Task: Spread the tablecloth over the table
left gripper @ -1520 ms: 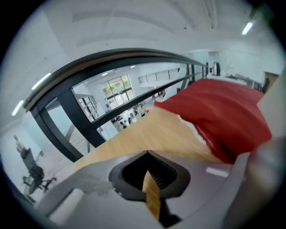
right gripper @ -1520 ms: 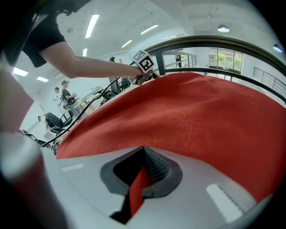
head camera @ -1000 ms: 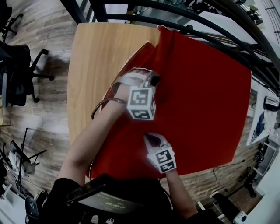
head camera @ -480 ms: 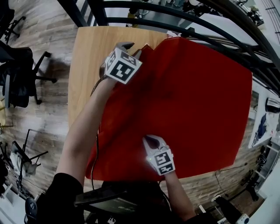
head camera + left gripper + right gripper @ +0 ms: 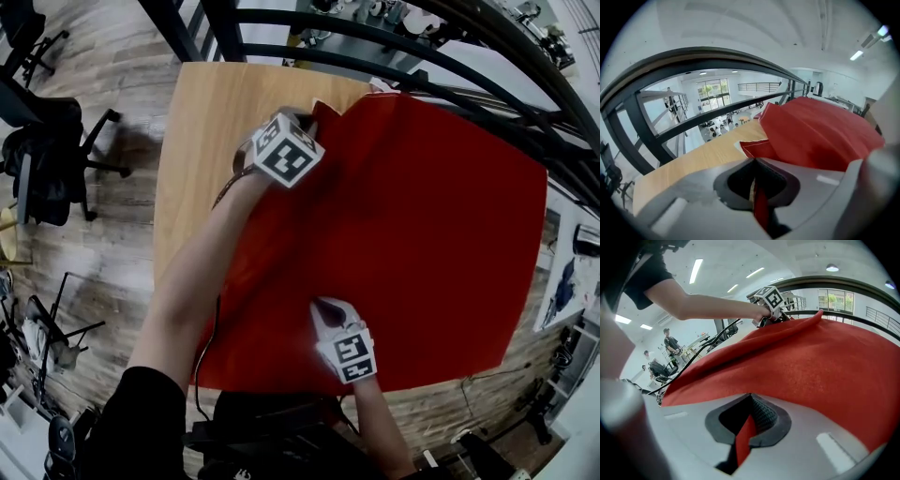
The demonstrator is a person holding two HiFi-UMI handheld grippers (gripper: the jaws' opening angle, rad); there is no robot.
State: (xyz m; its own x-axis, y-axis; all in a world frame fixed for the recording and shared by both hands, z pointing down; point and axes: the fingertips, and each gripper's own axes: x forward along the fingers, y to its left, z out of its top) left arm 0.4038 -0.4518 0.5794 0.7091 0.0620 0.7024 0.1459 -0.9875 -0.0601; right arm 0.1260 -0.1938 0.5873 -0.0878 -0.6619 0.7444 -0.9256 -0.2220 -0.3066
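While the head view takes in the whole red tablecloth (image 5: 422, 225) lying over the right part of the worktop (image 5: 197, 169), only the left gripper view shows a turned-over corner (image 5: 757, 147) with pale stitching resting on bare wood. The left claw (image 5: 300, 117), at the cloth's far left edge, is pressed together on a red fold, its jaws having just been closing. The right claw (image 5: 323, 307), at the near edge, likewise pinches a strip of cloth, seen between its jaws in the right gripper view. A broad strip of wood lies uncovered to the left. A black railing (image 5: 394, 56) runs just past the far edge.
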